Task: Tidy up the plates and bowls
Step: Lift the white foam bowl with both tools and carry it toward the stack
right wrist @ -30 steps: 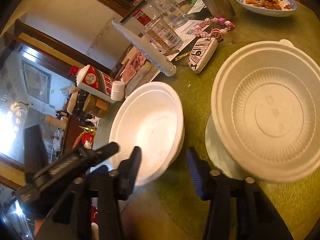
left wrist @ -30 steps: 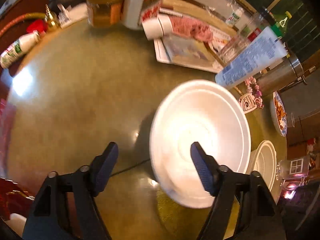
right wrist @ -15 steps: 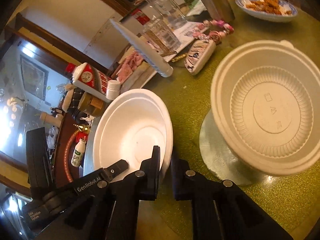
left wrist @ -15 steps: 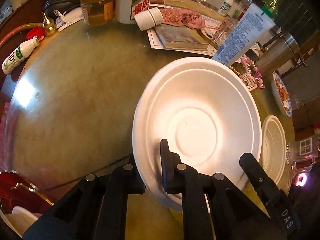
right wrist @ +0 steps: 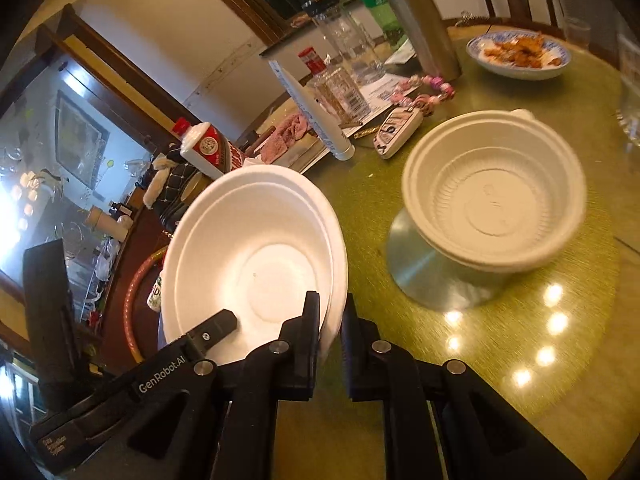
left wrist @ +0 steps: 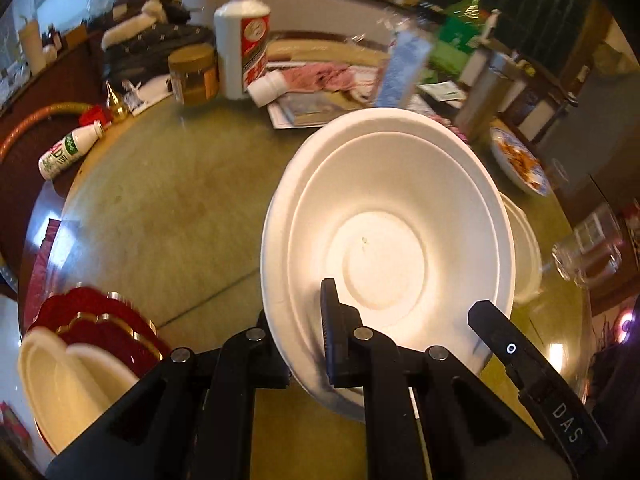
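Now a stack of white foam bowls (left wrist: 384,240) hangs tilted above the round green glass table (left wrist: 168,208), pinched at its near rim by both tools: the left gripper (left wrist: 308,344) and right gripper (right wrist: 330,328) are each clamped tight on the rim. Nearby stands a ribbed white plastic bowl (right wrist: 496,196) on a silver disc (right wrist: 424,276).

Plain white bowl (left wrist: 384,240); olive-green tabletop (left wrist: 160,200); blue-patterned dish (right wrist: 518,56); beyond it, a cream ribbed bowl (right wrist: 494,196), possibly off-white.
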The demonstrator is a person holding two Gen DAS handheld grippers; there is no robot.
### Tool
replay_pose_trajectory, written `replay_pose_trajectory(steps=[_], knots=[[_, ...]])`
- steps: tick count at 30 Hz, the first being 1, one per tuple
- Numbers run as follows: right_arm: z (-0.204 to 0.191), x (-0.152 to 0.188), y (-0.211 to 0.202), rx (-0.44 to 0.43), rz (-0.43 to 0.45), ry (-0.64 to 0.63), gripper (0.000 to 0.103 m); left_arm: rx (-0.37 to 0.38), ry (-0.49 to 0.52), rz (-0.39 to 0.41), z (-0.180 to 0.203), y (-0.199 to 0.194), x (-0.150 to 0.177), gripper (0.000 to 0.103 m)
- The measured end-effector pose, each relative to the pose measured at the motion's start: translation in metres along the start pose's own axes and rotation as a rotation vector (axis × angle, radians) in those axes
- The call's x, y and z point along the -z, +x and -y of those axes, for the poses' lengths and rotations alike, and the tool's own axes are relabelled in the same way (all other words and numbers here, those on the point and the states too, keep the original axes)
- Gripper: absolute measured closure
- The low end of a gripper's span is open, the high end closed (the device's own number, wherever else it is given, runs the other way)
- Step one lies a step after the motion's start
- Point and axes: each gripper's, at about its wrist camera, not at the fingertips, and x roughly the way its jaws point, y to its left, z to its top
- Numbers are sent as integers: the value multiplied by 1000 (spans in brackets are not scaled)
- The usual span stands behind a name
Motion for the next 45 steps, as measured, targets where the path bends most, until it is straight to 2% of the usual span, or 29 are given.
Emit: replay_pose_trajectory(steps=[8, 16, 25, 45], knots=[[15, 45, -61, 44, 62, -8, 94, 55, 47, 56, 16, -31, 51, 94], [30, 85, -95, 65, 91, 6, 94, 76, 88, 84, 25, -46, 88, 94], [33, 110, -97, 77, 84, -5, 94, 81, 79, 71, 15, -43, 112, 93], [43, 137, -100, 102, 61, 0, 94, 99, 100, 57, 11, -42, 144, 93]])
